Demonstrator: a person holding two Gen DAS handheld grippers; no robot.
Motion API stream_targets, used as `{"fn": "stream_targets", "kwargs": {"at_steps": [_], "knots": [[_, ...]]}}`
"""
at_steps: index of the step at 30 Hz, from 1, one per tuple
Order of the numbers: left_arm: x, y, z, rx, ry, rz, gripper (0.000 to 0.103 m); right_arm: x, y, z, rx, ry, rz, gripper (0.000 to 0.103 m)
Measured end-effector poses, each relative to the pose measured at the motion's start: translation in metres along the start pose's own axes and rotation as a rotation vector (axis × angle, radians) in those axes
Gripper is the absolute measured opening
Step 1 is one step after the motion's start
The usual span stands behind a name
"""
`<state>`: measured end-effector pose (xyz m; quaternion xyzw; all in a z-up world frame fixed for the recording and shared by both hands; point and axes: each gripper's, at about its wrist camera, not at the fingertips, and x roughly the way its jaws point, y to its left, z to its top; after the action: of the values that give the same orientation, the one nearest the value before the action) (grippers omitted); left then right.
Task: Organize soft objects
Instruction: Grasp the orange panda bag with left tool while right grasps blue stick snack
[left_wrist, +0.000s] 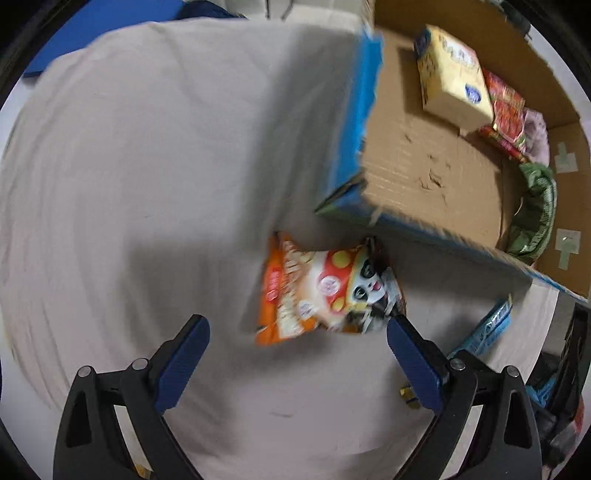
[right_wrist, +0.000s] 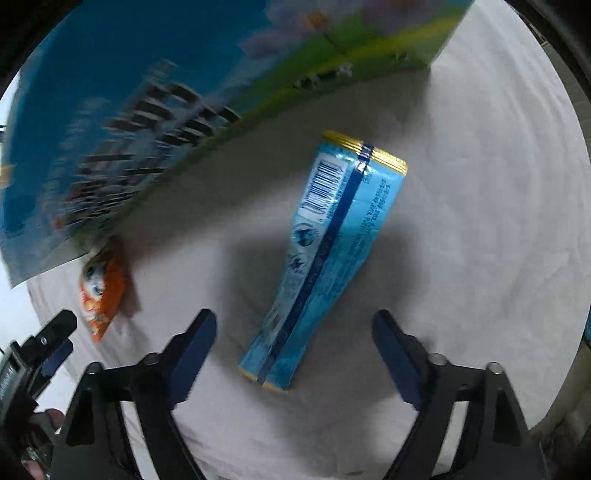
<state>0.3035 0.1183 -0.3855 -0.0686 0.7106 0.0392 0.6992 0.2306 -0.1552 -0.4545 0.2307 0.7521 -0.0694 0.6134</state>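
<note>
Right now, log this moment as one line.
left gripper: open, over orange snack bag | right gripper: open, over blue packet | cardboard box: holds several items

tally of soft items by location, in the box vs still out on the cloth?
In the cardboard box: 4 (pale yellow tissue pack, red foil snack packet, pink fabric bundle, green patterned pouch)
On the white cloth: 2 (orange panda snack bag, light blue foil snack packet)
Total: 6
</note>
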Motion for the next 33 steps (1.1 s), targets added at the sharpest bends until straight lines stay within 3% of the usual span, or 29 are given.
{"fn": "stream_targets", "kwargs": {"at_steps": [4,6,11,14,18,28,33], "knots": [[0.022,-0.016,0.014,0.028,0.037,0.014,0.099,0.003,0.000,-0.008,-0.018,-0.053,-0.020,0.061],[0.032,-0.023,0.019,0.036,0.052,0.024,0.099,0.004,-0.002,-0.014,-0.047,-0.061,-0.062,0.034],[0.043,-0.037,0.019,0.086,0.024,0.073,0.098,0.011,-0.013,-0.029,-0.113,-0.010,-0.088,0.028],[0.046,-0.041,0.009,0.087,0.037,0.095,0.077,0.016,-0.018,-0.043,-0.191,0.015,-0.127,0.026],[0.047,-0.050,-0.019,0.110,0.052,0.104,0.065,0.025,-0.023,-0.066,-0.306,0.052,-0.168,0.025],[0.056,-0.068,-0.111,0.162,0.087,0.060,0.065,0.051,-0.042,-0.129,-0.439,0.097,-0.250,0.025],[0.048,-0.069,-0.123,0.140,0.084,0.023,0.065,0.046,-0.051,-0.123,-0.431,0.106,-0.218,0.026]]}}
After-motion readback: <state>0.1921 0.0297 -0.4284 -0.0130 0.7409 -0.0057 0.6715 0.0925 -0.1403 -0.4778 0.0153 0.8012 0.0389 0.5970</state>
